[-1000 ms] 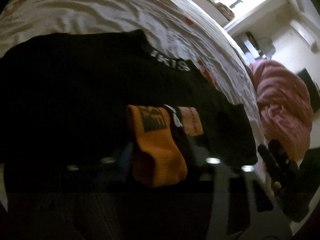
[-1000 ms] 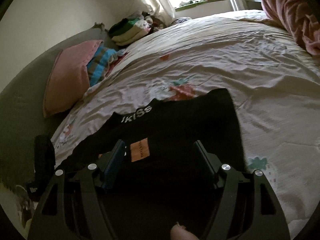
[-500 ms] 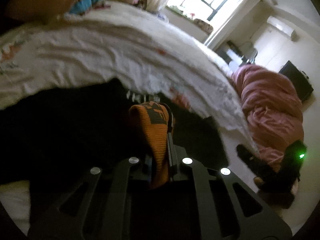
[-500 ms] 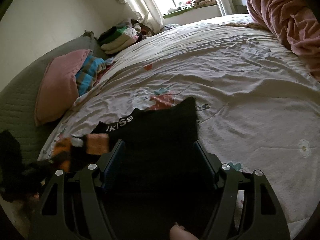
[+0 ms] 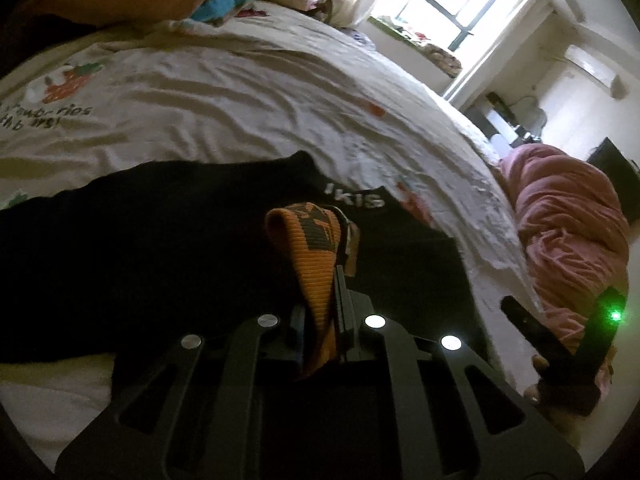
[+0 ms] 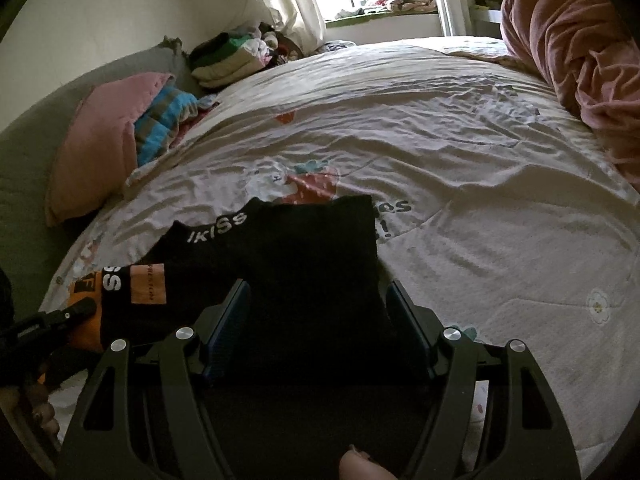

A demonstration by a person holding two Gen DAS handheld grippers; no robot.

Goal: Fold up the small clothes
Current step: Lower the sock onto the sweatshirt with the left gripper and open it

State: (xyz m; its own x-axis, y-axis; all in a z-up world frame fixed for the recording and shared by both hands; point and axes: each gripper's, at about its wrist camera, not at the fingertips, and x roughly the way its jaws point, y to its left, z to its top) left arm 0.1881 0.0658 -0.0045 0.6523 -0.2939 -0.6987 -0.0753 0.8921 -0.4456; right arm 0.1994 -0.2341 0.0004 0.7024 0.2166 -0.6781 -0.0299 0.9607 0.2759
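A black garment with white "IKISS" lettering lies spread on the bed sheet. My left gripper is shut on its orange and black band, which stands raised in a fold above the cloth. In the right wrist view the same garment lies under my right gripper, whose jaws stand open with only flat cloth below them. The orange band and an orange label show at the left, where the left gripper holds them. The right gripper appears at the far right of the left wrist view.
A pink pillow and a blue striped blanket lie at the head of the bed. A pile of folded clothes sits near the window. A bunched pink blanket lies along the bed's right side.
The left jaws closed on the orange band and lifted it off the garment, pulling it up and to the left. The right gripper stayed open over the black cloth.
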